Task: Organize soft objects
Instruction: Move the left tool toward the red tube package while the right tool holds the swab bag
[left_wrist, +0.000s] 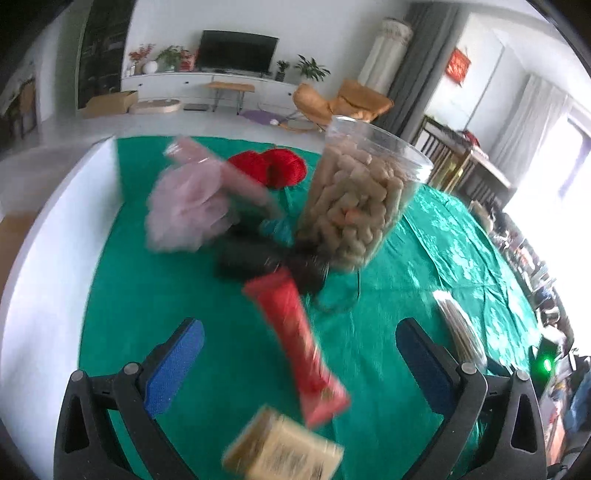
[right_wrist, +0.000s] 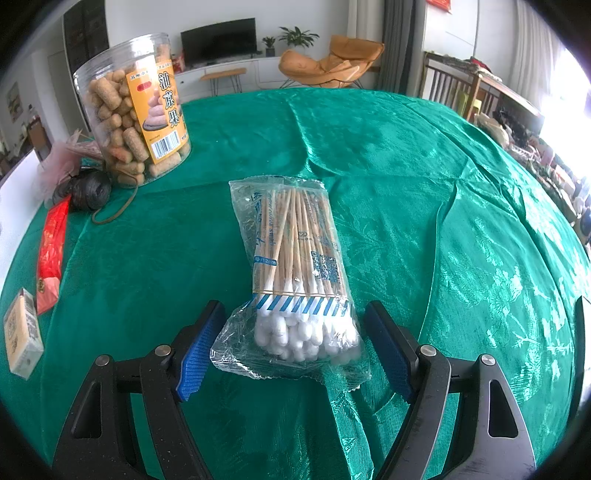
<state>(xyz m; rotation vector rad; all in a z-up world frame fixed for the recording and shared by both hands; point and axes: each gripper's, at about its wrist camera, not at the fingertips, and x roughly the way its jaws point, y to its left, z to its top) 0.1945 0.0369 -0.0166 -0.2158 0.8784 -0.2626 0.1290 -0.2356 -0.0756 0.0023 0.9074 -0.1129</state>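
I judged the sorting barely begun. My right gripper (right_wrist: 295, 347) stood wide open astride the cotton swab pack (right_wrist: 295, 273), pads clear of it. My left gripper (left_wrist: 299, 365) was open and empty. Left of the snack jar (right_wrist: 133, 107) the pink mesh puff (left_wrist: 184, 210), red packet (left_wrist: 295, 343) and black twine (right_wrist: 90, 192) lay ungrouped.

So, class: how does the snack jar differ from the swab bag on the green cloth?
The jar stands upright; the bag lies flat. The jar is rigid with an orange label; the bag is limp film with blue print. The jar stands clear of the right gripper; the bag lies between its open jaws. Both are see-through.
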